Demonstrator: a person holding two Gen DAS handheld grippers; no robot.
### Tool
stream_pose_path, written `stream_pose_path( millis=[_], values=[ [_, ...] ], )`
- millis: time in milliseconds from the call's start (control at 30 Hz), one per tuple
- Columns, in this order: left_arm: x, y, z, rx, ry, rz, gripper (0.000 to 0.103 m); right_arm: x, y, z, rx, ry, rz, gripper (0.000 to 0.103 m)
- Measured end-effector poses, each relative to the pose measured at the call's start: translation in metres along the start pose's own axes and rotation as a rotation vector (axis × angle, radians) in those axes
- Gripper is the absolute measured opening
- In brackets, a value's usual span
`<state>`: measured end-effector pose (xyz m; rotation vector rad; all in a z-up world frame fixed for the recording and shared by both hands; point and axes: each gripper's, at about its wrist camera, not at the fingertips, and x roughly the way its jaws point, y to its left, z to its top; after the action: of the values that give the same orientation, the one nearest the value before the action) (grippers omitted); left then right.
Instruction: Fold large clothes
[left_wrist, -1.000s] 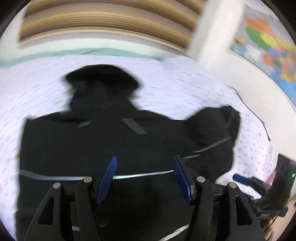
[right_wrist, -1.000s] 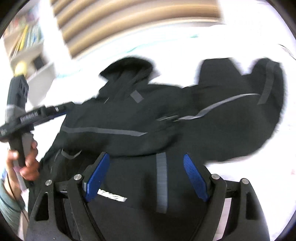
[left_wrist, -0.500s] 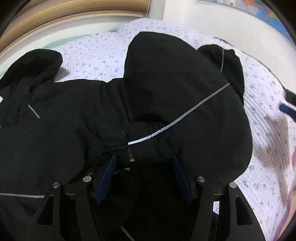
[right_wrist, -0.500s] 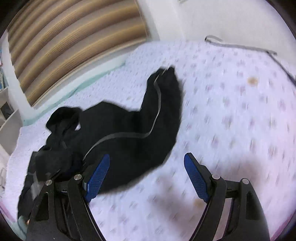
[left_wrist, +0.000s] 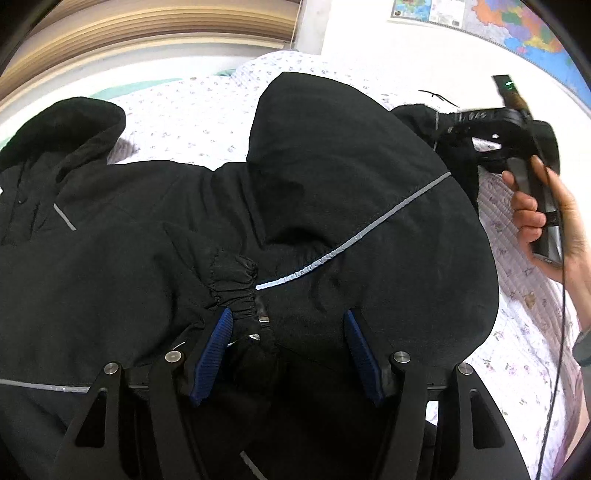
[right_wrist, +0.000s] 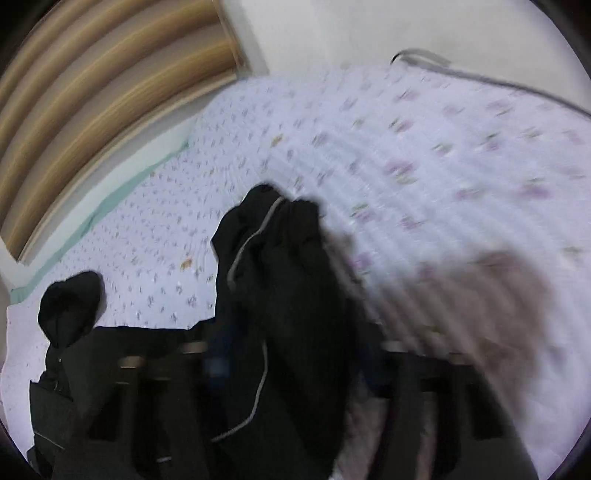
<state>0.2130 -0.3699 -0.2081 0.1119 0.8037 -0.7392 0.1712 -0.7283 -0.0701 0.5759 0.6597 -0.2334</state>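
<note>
A black hooded jacket (left_wrist: 332, 184) lies spread on a floral quilt (left_wrist: 192, 110), its hood (left_wrist: 62, 125) at the far left. One sleeve is folded across the body, and its gathered elastic cuff (left_wrist: 236, 284) sits just ahead of my left gripper (left_wrist: 290, 343). That gripper is open, low over the fabric, with the cuff by its left pad. A hand (left_wrist: 543, 221) holds my right gripper (left_wrist: 448, 123) at the end of the other sleeve. In the blurred right wrist view the sleeve (right_wrist: 280, 295) fills the gap of the right gripper (right_wrist: 295, 354), whose jaws are closing on it.
The quilt (right_wrist: 406, 147) stretches bare to the right of the sleeve, with a grey cable (right_wrist: 480, 77) along its far edge. Slatted blinds (left_wrist: 147, 29) and a white wall with a map (left_wrist: 498, 18) stand behind the bed.
My right gripper swept right to the far sleeve's end and its jaws narrowed around the fabric; it now shows in the left wrist view. My left gripper dropped to the folded cuff, then stayed.
</note>
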Motion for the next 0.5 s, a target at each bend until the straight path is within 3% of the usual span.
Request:
stream_pose_path(
  millis=[67, 167, 300, 400, 500],
  values=[
    [0.000, 0.000, 0.000, 0.000, 0.000, 0.001, 0.064, -0.008, 0.005, -0.005, -0.031, -0.012, 0.013, 0.015],
    [-0.001, -0.002, 0.000, 0.003, 0.002, 0.014, 0.064, -0.040, 0.007, -0.013, -0.069, -0.073, -0.024, 0.012],
    [-0.010, -0.009, 0.008, 0.010, 0.008, 0.040, 0.064, -0.113, 0.001, -0.020, -0.109, -0.199, -0.109, 0.012],
    [-0.035, -0.020, 0.021, 0.028, -0.047, 0.013, 0.065, -0.159, -0.018, -0.024, -0.095, -0.258, -0.179, 0.012],
    [-0.051, -0.031, 0.036, 0.021, -0.084, -0.052, 0.065, -0.176, -0.037, -0.031, -0.069, -0.274, -0.215, 0.012]
  ],
)
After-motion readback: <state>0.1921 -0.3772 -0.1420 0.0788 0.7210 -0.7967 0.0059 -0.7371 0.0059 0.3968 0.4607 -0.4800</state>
